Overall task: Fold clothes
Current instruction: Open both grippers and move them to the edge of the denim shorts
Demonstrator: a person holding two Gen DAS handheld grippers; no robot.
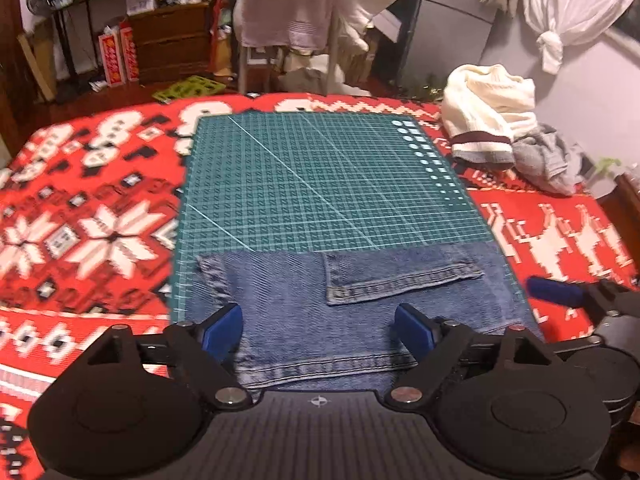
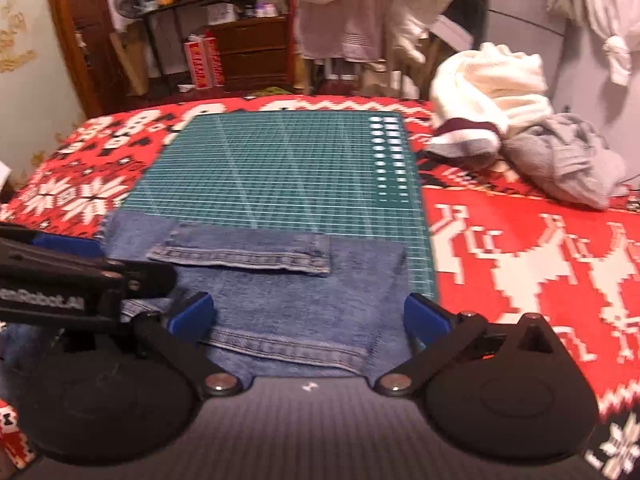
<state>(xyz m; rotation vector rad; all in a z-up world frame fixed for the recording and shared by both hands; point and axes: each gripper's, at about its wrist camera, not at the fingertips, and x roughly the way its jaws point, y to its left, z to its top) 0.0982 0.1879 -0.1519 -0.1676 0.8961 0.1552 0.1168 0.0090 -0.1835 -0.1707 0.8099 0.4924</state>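
Observation:
Folded blue jeans [image 1: 360, 312] lie across the near end of a green cutting mat [image 1: 320, 184], with a hemmed leg end [image 1: 400, 280] doubled over on top. My left gripper [image 1: 319, 330] hovers open over the jeans' near hem, blue pads [image 1: 222, 330] spread wide with nothing between them. In the right wrist view the same jeans [image 2: 288, 300] sit on the mat [image 2: 280, 168]. My right gripper [image 2: 308, 318] is open just above their near hem. The left gripper's body [image 2: 60, 280] crosses the left side of that view.
A red and white patterned blanket [image 1: 80, 220] covers the bed under the mat. A cream sweater [image 1: 488, 112] and grey garment [image 1: 548, 160] are piled at the far right. Beyond the bed stand a clothes-draped rack [image 1: 292, 12] and cluttered shelves [image 1: 120, 20].

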